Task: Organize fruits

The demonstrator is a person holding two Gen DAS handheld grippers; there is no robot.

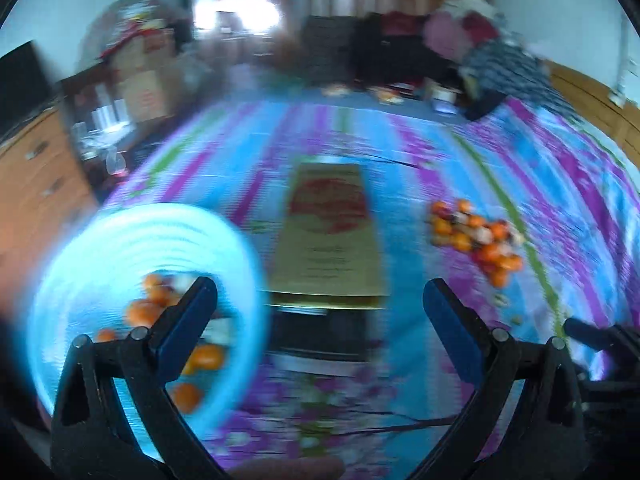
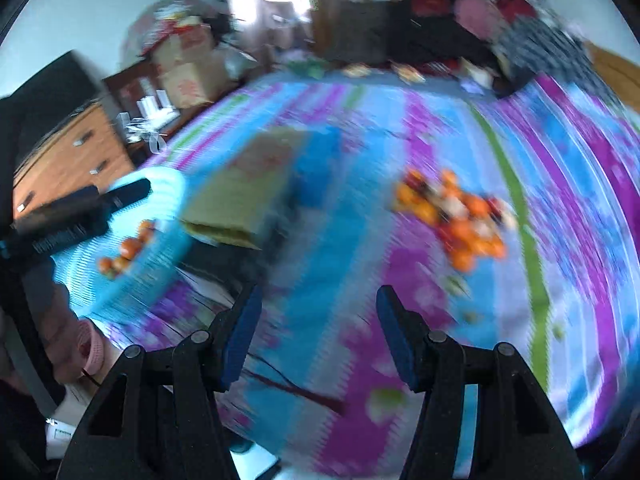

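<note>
Both views are heavily motion-blurred; findings are limited accordingly. The work surface is a bed (image 1: 400,152) covered with a blue, purple and green patterned sheet. One container is present: a light blue round basket (image 1: 80,264) with ribbed walls, at the lower left of the left wrist view and at the left of the right wrist view (image 2: 160,200). It holds several small orange fruits (image 1: 144,312), loosely spread over its floor; a few pale items lie among them but cannot be identified. A second group, a pile of orange and red fruits (image 1: 476,236) mixed with pale pieces, lies directly on the sheet, well apart from the basket, to the right in both views (image 2: 456,216). A few small scraps lie on the sheet just below the pile. Between basket and pile lies a flat tan box (image 1: 328,232) with a red printed design, resting on a dark object. The left gripper (image 1: 320,300) has its jaws spread wide, nothing between them; its left finger appears in front of the basket, contact not determinable. The right gripper (image 2: 316,304) has its jaws parted at a moderate gap, holding nothing, above bare sheet. Cardboard boxes (image 1: 140,80) and a wooden drawer unit (image 1: 36,184) stand beyond the bed at left.
</note>
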